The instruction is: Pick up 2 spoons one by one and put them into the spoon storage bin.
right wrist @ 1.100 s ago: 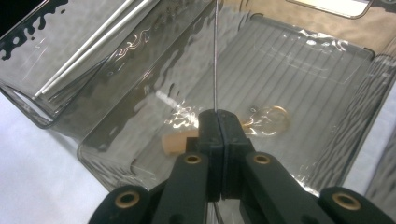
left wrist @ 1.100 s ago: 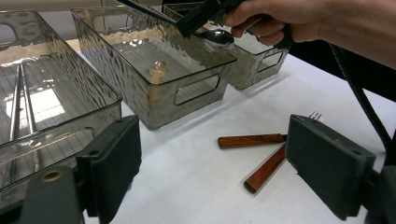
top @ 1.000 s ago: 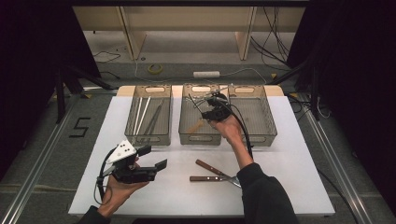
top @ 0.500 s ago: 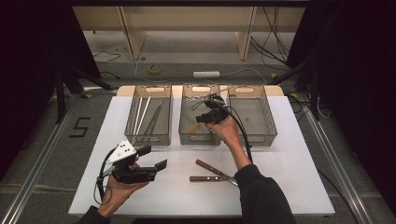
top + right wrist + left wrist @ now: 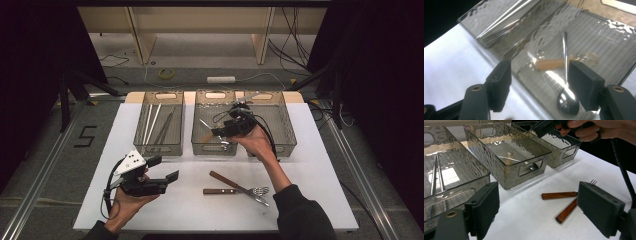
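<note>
Above the middle clear plastic bin (image 5: 216,125), the right gripper (image 5: 539,82) hung with jaws just spread and empty, the long steel spoon (image 5: 566,82) lying lengthwise directly below.

Your high view looks forward and down from above your side of the surface (image 5: 310,145), far enough to take in all 3 bins. Your left gripper view sits low and close, looking between its jaws across the surface at the middle bin (image 5: 509,152) beyond them. Your right gripper view looks steeply down, very near, with that same middle bin (image 5: 584,40) between and beyond its jaws. All 3 views share this bin.
</note>
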A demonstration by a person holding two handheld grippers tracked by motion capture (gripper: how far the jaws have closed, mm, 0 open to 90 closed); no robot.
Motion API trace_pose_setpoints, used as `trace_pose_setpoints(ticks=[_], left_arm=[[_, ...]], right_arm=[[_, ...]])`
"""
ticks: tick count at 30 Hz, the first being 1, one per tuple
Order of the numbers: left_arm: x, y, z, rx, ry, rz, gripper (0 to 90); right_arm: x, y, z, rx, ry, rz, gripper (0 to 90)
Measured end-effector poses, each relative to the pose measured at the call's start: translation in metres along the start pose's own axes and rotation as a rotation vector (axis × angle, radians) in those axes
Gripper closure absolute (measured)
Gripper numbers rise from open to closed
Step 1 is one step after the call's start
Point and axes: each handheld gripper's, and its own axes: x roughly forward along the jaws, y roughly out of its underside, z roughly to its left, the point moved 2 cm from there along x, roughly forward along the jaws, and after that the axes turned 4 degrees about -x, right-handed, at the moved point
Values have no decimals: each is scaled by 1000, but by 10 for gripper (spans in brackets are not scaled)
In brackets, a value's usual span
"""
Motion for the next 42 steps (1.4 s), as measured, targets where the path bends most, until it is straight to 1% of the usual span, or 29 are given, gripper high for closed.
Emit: trace_pose_setpoints(ticks=[3,6,7,8,9,12,17,19,22,24,26,28,30,31,33,34,36,38,42], left_arm=[[0,0,0,1,-1,0,179],[0,0,1,-2,-3,0,178],[0,0,1,-1,-3,0,179],[0,0,1,0,-4,0,178],[0,0,1,0,-4,0,178],[0,0,1,1,-4,0,178],[0,0,1,-1,-5,-1,177],[0,0,1,-2,-5,-1,177],[0,1,1,-1,-8,-1,177],[1,1,2,-4,-9,0,175],[1,1,2,-3,-9,0,175],[0,1,2,-2,-10,1,175],[1,1,1,0,-10,1,175],[0,1,1,2,-10,0,175],[0,1,1,5,-10,0,175],[1,1,1,3,-10,-1,175],[0,1,1,6,-9,0,175],[0,0,1,6,-7,0,175],[0,0,1,6,-8,-1,174]], right_arm=[[-11,7,6,-30,-7,-7,333],[-19,15,13,-50,-18,-11,320],[-22,19,15,-63,-13,-10,317],[-23,20,17,-65,-8,-6,314],[-25,23,20,-83,-6,-4,311],[-26,30,25,-106,-9,13,305],[-26,43,30,-117,-3,49,298],[-26,48,30,-118,-7,55,292],[-26,53,31,-122,5,66,280],[-25,57,31,-121,0,66,279],[-25,61,32,-124,-10,76,276],[-23,66,33,-135,-12,93,273],[-21,69,34,-135,-16,115,270],[-20,71,34,-145,-15,121,269],[-18,74,35,-139,-16,145,270],[-16,75,34,-152,-17,152,270],[-13,78,35,-153,-15,178,270],[-10,81,36,-165,-8,201,272],[-5,86,37,-165,-24,239,275]])
